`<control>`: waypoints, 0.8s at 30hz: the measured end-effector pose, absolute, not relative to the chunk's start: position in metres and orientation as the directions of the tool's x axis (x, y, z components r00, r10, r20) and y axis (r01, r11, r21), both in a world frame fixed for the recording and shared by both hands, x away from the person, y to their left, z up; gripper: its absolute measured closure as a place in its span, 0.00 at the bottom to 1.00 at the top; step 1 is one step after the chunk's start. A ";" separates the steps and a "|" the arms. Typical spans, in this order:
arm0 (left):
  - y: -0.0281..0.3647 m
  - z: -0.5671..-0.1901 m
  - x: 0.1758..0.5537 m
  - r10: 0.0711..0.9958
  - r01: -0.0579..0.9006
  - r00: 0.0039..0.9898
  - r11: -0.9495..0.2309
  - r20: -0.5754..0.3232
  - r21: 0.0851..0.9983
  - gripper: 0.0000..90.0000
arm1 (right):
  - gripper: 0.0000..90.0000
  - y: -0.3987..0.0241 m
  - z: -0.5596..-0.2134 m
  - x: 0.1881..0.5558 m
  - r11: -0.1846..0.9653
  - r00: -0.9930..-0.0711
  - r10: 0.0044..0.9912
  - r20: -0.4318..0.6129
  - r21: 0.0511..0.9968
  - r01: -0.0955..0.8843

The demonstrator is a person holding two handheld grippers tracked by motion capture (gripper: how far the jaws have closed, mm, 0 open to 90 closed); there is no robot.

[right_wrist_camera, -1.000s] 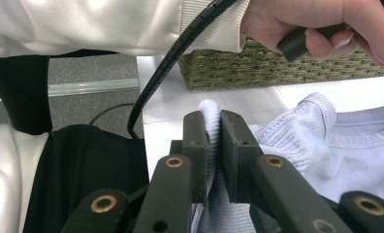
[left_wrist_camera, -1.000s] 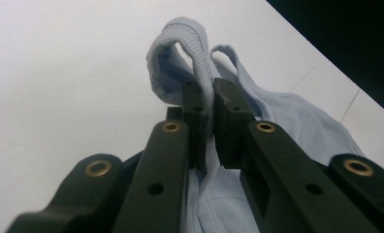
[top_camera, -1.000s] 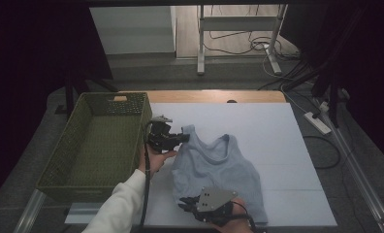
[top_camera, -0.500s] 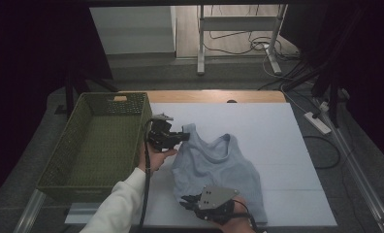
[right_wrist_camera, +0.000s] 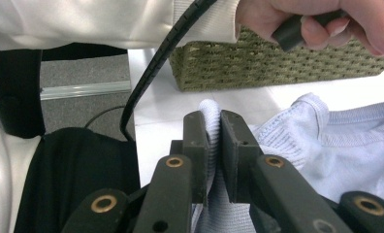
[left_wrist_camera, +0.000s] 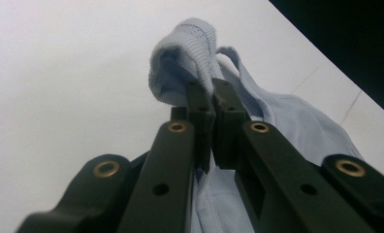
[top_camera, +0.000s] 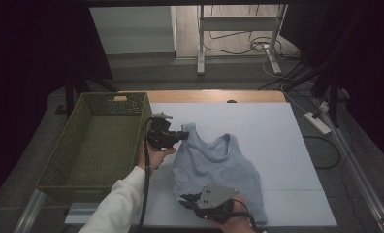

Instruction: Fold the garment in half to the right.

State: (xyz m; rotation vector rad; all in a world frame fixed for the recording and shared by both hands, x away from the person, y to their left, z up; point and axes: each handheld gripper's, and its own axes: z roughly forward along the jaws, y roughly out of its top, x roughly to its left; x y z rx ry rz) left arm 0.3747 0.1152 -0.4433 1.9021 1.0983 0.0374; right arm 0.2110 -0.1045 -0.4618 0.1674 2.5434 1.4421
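Fingers [left_wrist_camera: 213,90] of both grippers clamped tight on pale-blue top [top_camera: 219,162].

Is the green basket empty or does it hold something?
Empty. In the high view the green basket shows bare woven floor; the light blue top lies outside it on the white table.

Left claw [top_camera: 184,134] nipped tighter on top [top_camera: 219,165]

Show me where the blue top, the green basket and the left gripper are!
light blue knit top [top_camera: 214,162], high view, middle of the body fabric.
green woven basket [top_camera: 52,182], high view, near rim.
left gripper [top_camera: 184,135], high view, tips of its jaws.
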 end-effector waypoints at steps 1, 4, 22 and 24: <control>0.117 -0.442 0.374 0.704 0.673 0.600 -0.185 -0.381 0.716 0.97 | 0.91 -0.103 -0.461 0.211 0.512 -0.970 0.202 -0.133 0.859 -0.012; 0.123 -0.434 0.372 0.714 0.666 0.593 -0.175 -0.372 0.725 0.97 | 0.91 -0.097 -0.456 0.214 0.504 -0.969 0.200 -0.148 0.863 -0.028; 0.131 -0.432 0.375 0.742 0.684 0.563 -0.172 -0.364 0.708 0.97 | 0.91 -0.095 -0.453 0.211 0.479 -0.965 0.209 -0.157 0.877 -0.039; 0.129 -0.435 0.375 0.743 0.686 0.563 -0.175 -0.363 0.706 0.97 | 0.91 -0.096 -0.455 0.210 0.477 -0.964 0.218 -0.151 0.878 -0.029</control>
